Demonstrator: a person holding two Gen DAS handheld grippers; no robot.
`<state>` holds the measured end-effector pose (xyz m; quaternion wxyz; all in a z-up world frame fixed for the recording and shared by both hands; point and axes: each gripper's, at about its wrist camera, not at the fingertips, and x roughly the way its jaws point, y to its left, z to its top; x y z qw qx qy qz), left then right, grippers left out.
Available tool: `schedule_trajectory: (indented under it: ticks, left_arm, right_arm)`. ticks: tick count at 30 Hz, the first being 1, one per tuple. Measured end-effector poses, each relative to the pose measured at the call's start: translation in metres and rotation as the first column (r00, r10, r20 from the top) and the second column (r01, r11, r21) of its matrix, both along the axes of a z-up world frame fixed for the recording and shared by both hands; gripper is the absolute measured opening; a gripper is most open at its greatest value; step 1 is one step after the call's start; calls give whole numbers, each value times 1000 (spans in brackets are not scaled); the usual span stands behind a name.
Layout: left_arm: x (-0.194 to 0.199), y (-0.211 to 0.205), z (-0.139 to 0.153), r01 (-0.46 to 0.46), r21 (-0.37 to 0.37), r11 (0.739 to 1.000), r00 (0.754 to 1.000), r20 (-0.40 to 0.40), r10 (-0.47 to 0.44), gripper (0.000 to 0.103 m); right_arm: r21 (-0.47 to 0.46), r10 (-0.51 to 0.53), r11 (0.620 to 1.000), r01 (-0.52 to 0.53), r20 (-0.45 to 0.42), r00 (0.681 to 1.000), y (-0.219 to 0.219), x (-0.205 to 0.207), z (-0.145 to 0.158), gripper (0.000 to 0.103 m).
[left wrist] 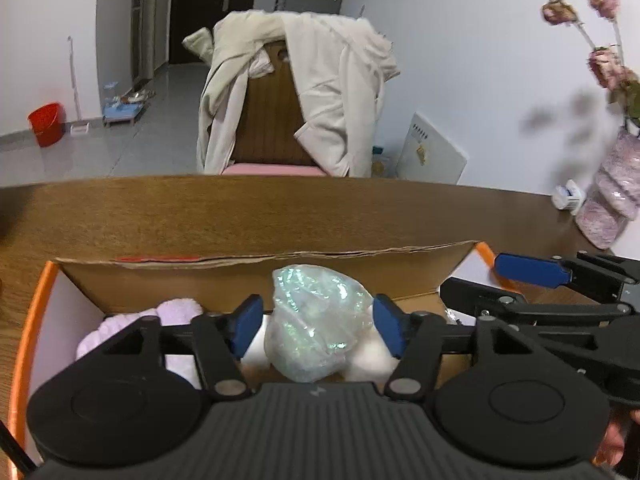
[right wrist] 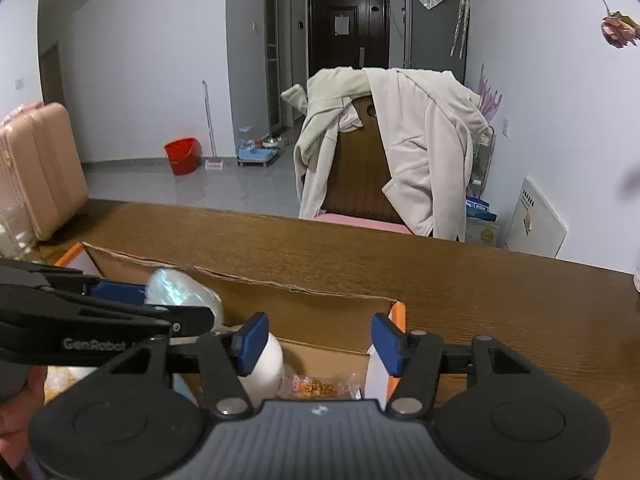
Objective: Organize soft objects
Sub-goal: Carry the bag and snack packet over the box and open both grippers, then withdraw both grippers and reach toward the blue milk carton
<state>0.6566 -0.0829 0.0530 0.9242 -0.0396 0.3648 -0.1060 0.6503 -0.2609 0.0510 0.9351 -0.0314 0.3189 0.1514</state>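
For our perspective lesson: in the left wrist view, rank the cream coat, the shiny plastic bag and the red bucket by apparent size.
1. Cream coat
2. Shiny plastic bag, though it is nearest the camera, which inflates it
3. Red bucket, far off

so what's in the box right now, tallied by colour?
Iridescent clear: 1, crinkly plastic bundle
Lilac: 1, fluffy towel
White: 1, soft roll
Orange-speckled: 1, snack packet
Total: 4 visible in the cardboard box; the grippers hide some of the floor.
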Motion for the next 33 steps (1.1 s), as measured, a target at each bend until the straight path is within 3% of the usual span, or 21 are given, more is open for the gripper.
schedule_trajectory:
  ticks: [6, 10, 15, 19, 23, 28, 33]
  left_arm:
    - [-58, 4, 41, 41, 32, 999, 994, 101, -44, 75]
    - [-126, 20, 76, 30, 24, 999, 983, 181, -33, 81]
    - [-223, 38, 97, 20, 11, 1000, 963, 270, -22, 85]
    - [-310, 46, 93, -8, 22, 1000, 936, 352, 0, 92]
    - [-381, 47, 77, -53, -20, 998, 923, 380, 57, 94]
    - [-455, 43, 52, -102, -17, 995, 917, 385, 101, 98]
    - [-497, 34, 32, -117, -4, 993, 936, 333, 112, 98]
  right_arm:
    - [8, 37, 999, -38, 75, 997, -14, -54, 37, 66]
    - [14, 69, 997, -72, 136, 988, -26, -115, 71, 78]
    - [4, 112, 993, -115, 182, 977, -37, -200, 91, 81]
    - [24, 141, 988, -149, 214, 967, -38, -272, 87, 87]
    - [72, 169, 979, -191, 238, 956, -37, -342, 71, 88]
    - [168, 136, 969, -182, 254, 958, -48, -414, 46, 89]
    - [236, 75, 963, -131, 232, 970, -65, -463, 27, 89]
